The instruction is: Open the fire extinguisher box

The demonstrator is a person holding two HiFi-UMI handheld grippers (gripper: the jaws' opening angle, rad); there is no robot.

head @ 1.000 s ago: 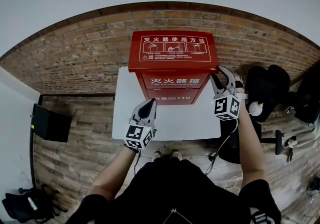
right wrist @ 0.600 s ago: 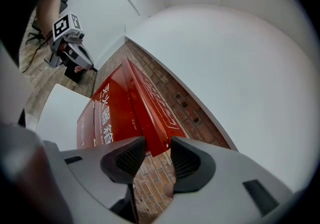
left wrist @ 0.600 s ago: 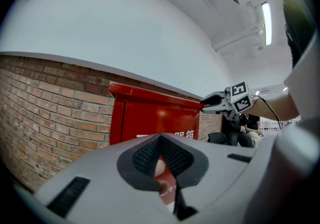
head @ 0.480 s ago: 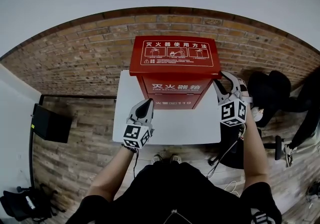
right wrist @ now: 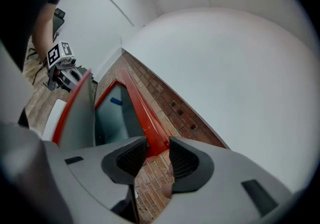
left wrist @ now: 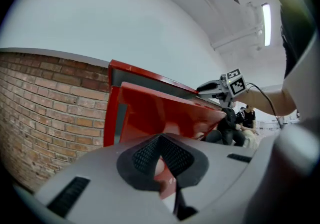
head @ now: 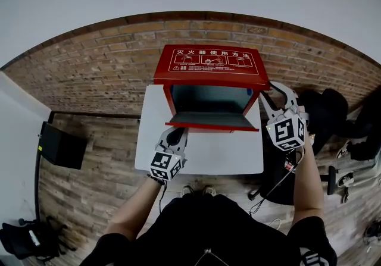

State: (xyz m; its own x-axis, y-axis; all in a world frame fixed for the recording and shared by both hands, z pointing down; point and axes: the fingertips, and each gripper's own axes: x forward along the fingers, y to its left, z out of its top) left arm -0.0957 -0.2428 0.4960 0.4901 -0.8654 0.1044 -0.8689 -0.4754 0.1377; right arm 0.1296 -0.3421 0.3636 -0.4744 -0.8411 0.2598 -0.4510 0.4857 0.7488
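Where the box is: the red fire extinguisher box [head: 169,101] stands at the far side of a white table [head: 202,153], close before a brick wall [head: 89,68].
Lid: the lid [head: 208,63], with its white instruction panel on top, is raised at the front.
Front door: the front door [head: 211,119] is swung down toward the person and lies about level, with the grey-blue inside of the box open behind it.
Right gripper: the right gripper [head: 275,93] is at the lid's right front corner. Its jaws have just been closing. The lid's red edge fills the gap between them, and the pads [right wrist: 184,160] lie against it on both sides.
Left gripper: the left gripper [head: 177,133] sits low over the table, just before the door's left end. Its fingertips are pressed together with nothing pinched. Whether it touches the door cannot be told.
Floor: a black case [head: 59,147] lies well to the left of the table.
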